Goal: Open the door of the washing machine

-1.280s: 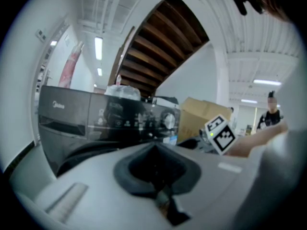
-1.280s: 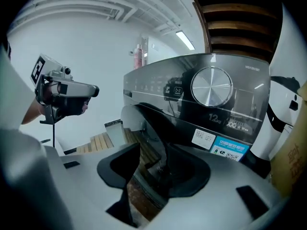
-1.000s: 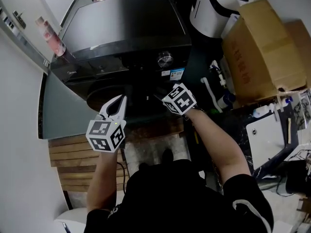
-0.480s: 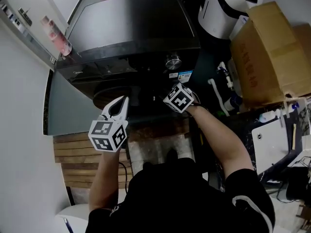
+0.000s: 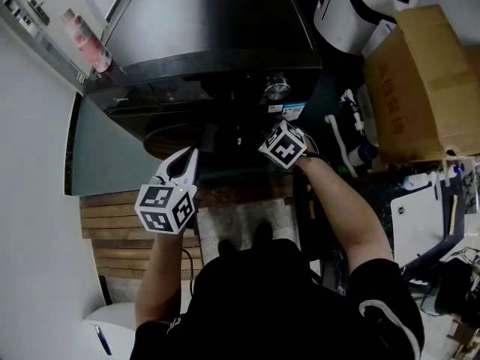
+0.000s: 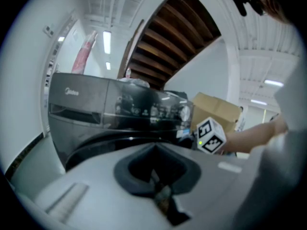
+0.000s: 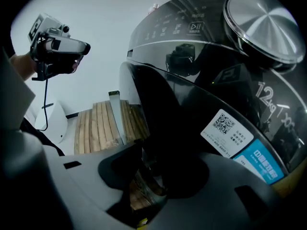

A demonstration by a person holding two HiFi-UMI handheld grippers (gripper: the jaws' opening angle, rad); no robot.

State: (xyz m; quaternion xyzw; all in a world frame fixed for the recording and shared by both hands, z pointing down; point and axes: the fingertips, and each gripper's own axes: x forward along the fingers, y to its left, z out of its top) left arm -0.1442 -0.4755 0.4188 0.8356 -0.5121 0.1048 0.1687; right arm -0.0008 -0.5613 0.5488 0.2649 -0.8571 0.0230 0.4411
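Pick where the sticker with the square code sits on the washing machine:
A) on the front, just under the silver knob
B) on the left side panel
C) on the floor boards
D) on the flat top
A: in the right gripper view the sticker lies on the front of the washing machine, directly under the silver knob.

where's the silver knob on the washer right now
In the head view the knob sits on the washer's front panel, right of centre, just above the blue sticker; the right gripper view shows it top right.
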